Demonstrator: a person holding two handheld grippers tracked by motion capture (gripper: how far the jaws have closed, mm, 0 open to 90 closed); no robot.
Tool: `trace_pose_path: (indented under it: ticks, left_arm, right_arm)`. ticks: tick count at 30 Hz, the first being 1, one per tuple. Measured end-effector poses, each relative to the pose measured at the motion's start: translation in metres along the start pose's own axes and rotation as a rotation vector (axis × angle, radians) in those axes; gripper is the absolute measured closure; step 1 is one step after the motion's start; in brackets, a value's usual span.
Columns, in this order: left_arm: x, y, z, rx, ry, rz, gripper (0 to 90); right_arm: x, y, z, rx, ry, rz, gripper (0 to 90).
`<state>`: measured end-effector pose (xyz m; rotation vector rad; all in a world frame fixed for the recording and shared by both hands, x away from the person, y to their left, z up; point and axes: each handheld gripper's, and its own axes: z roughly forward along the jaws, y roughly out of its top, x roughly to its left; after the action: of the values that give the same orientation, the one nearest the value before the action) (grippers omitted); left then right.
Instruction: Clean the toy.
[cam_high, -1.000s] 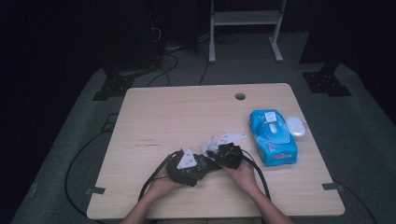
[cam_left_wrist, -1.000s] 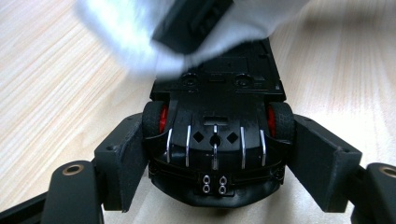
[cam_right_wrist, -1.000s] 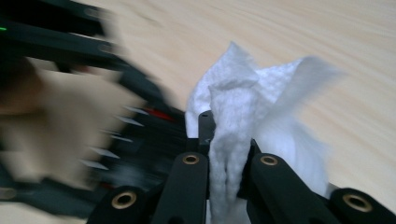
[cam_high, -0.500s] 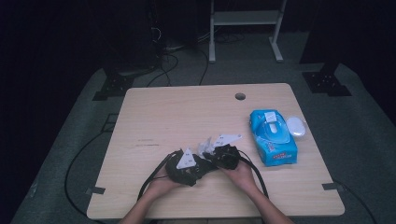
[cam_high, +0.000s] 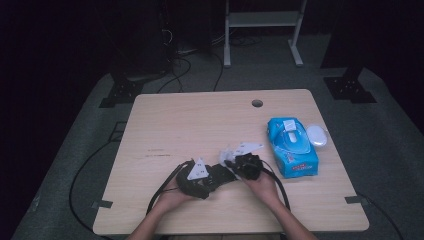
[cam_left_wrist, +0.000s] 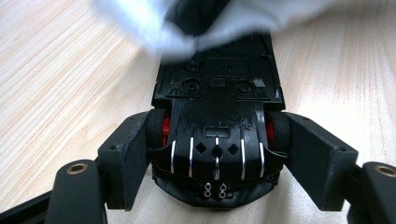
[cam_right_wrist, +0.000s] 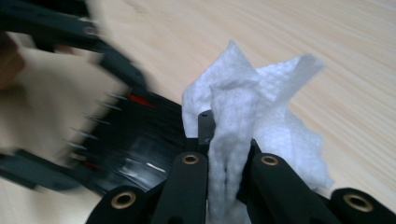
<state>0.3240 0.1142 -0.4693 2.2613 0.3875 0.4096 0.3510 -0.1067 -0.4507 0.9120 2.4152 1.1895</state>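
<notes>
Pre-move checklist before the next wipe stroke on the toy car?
1. Left gripper clamped on the toy car at its wheels: ok.
2. Right gripper pinching the white wipe: ok.
3. Wipe touching the car's far end: ok in the left gripper view.
4. Car underside facing up for wiping: ok.
5. Wipe pack apart from both hands: ok.
6. Underside already clean: cannot tell.

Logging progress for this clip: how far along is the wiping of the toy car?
Done: a wipe is out of the blue pack and clamped in the right gripper; the left gripper grips the black toy car by its sides, underside up. In hand: the wipe sits against the car's far end. Left: the rest of the car; how clean it is, I cannot tell.
</notes>
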Motion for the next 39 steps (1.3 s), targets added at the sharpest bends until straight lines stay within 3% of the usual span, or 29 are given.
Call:
trace_pose_path:
  ticks: [2, 4, 6, 8, 9, 11, 14, 15, 17, 18, 19, 20, 23, 26, 27, 30, 32, 34, 36, 38, 39]
  left_arm:
    - [0.000, 0.000, 0.000, -0.001, 0.003, 0.006, 26.4]
    - [0.000, 0.000, 0.000, 0.002, -0.002, 0.001, 26.5]
    - [0.001, 0.000, 0.001, 0.001, -0.005, -0.003, 26.4]
    - [0.001, 0.000, 0.000, 0.004, -0.002, -0.006, 26.5]
    - [0.001, 0.000, 0.000, 0.002, 0.001, -0.009, 26.5]
    - [0.001, 0.000, 0.000, 0.000, 0.000, -0.007, 26.5]
    - [0.002, 0.000, 0.001, -0.001, 0.001, -0.006, 26.4]
    - [0.002, 0.000, 0.001, 0.000, 0.001, -0.012, 26.4]
    - [0.002, -0.002, 0.000, -0.003, -0.002, -0.014, 26.4]
    - [0.002, -0.001, 0.000, -0.005, 0.000, -0.010, 26.4]
    - [0.001, -0.001, 0.000, -0.001, 0.003, -0.006, 26.4]
    - [0.000, 0.000, 0.000, 0.002, 0.007, -0.003, 26.4]
    - [-0.002, 0.001, 0.001, 0.000, 0.026, 0.005, 26.4]
    - [-0.001, 0.000, 0.001, -0.002, 0.020, 0.001, 26.4]
    - [0.001, 0.000, 0.001, 0.000, 0.013, -0.008, 26.4]
    - [0.003, -0.001, 0.001, -0.004, 0.004, -0.017, 26.4]
    - [0.003, -0.001, -0.001, 0.002, 0.013, -0.011, 26.4]
    - [0.002, -0.001, -0.001, 0.000, 0.023, -0.002, 26.4]
    - [0.002, 0.000, -0.001, 0.004, 0.026, 0.002, 26.4]
    - [0.002, -0.001, -0.001, 0.004, 0.021, -0.006, 26.4]
    - [0.003, -0.002, 0.000, -0.001, 0.015, -0.019, 26.4]
  right_arm:
    - [-0.011, -0.006, -0.007, 0.002, -0.015, 0.051, 86.4]
    - [-0.011, -0.007, -0.009, 0.002, -0.013, 0.050, 86.5]
    - [-0.002, -0.005, -0.006, -0.005, 0.070, 0.019, 86.5]
    - [0.004, -0.003, -0.005, 0.009, 0.035, -0.039, 86.5]
    - [0.002, -0.003, -0.006, 0.019, 0.022, -0.042, 86.5]
    - [-0.007, -0.006, -0.011, 0.030, -0.024, -0.027, 86.5]
    - [-0.017, -0.014, -0.020, 0.043, -0.024, 0.018, 86.5]
    - [-0.016, -0.017, -0.022, 0.034, -0.012, 0.022, 86.5]
    - [-0.008, -0.021, -0.025, 0.023, 0.085, 0.024, 86.4]
    - [-0.001, -0.023, -0.025, 0.020, 0.091, -0.015, 86.5]
    - [0.002, -0.024, -0.026, 0.023, 0.066, -0.051, 86.5]
    - [0.001, -0.024, -0.027, 0.029, 0.056, -0.048, 86.5]
    - [-0.017, -0.028, -0.032, 0.049, -0.025, 0.008, 86.5]
    - [-0.027, -0.033, -0.037, 0.049, -0.044, 0.073, 86.6]
    - [-0.025, -0.033, -0.037, 0.044, -0.041, 0.068, 86.5]
    - [-0.008, -0.029, -0.032, 0.016, 0.071, 0.028, 86.5]
    - [0.000, -0.026, -0.027, 0.031, 0.035, -0.041, 86.5]
    - [-0.008, -0.026, -0.027, 0.033, 0.051, 0.015, 86.6]
    - [-0.019, -0.029, -0.031, 0.051, -0.033, 0.028, 86.6]
    - [-0.027, -0.034, -0.035, 0.044, -0.025, 0.088, 86.5]
    - [-0.027, -0.035, -0.037, 0.042, -0.020, 0.092, 86.5]
